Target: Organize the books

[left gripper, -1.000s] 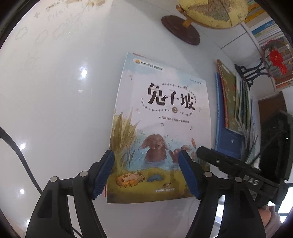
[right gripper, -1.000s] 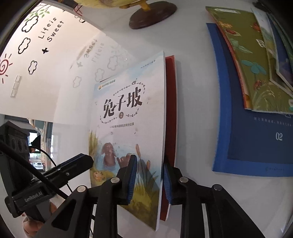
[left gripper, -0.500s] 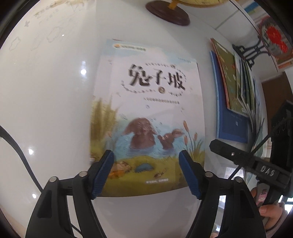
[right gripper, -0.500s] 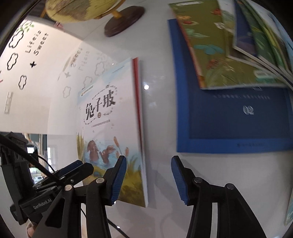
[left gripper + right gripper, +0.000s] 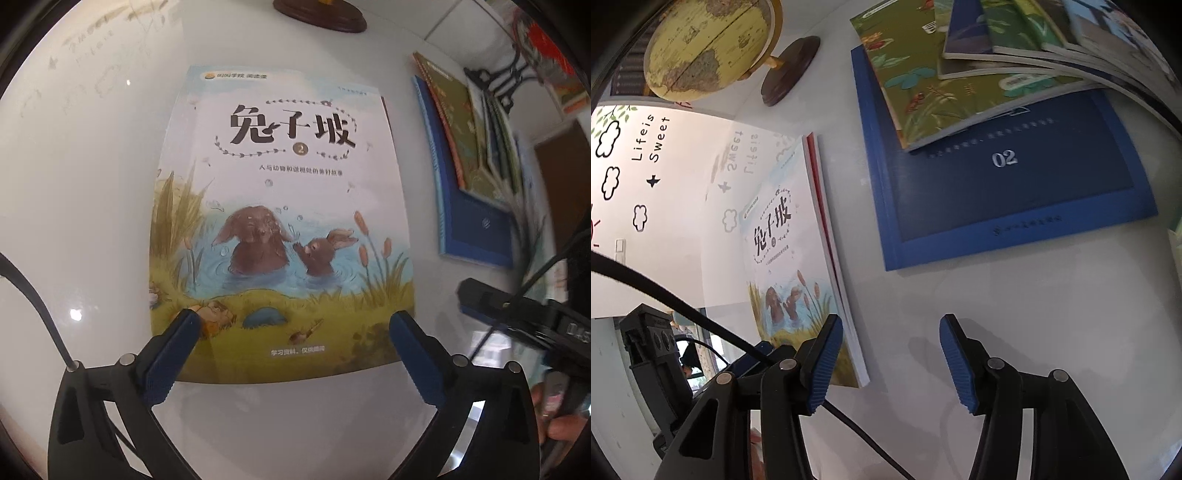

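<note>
Flat on the white worktop (image 5: 92, 221), the rabbit picture book (image 5: 280, 221) lies under the left tool (image 5: 295, 325), jaws spreading wide, gripping nothing. Right tool (image 5: 892, 354) opens, empty, beside it. Blue book (image 5: 1015, 192) reads "02".

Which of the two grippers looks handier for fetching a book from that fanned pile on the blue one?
Probably the right gripper: its opening jaws are empty, with the blue book and fanned pile just ahead. The left gripper hangs over the rabbit book.
</note>
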A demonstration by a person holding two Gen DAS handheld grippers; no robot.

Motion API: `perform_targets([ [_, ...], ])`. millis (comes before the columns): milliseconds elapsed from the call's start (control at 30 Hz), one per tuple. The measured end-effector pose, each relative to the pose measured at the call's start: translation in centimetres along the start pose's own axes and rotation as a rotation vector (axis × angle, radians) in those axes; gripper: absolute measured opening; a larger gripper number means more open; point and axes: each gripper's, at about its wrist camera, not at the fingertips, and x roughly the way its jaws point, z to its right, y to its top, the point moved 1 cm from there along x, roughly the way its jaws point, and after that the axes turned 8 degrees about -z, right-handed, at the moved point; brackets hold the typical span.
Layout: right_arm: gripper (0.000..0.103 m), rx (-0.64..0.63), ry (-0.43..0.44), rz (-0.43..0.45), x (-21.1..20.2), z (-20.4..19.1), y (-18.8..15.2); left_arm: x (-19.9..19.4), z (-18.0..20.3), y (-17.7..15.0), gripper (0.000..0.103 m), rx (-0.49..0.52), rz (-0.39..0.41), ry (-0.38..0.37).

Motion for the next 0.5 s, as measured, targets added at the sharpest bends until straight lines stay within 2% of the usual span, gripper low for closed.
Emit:
perform_targets([
  [200, 0.062, -0.049, -0.009, -0.011, -0.1, 0.2, -1.0, 1.0, 1.9, -0.8, 0.103, 0.083, 0.022, 0.155],
  [367, 0.062, -0.076, -0.057, -0.035, -0.3, 0.5, -1.7, 0.8, 1.6, -1.1, 0.103, 0.07, 0.046, 0.16],
  [500, 0.062, -0.12, -0.037, -0.016, -1.5, 0.8, -2.7, 1.0, 2.0, -0.7, 0.103, 0.023, 0.063, 0.17],
])
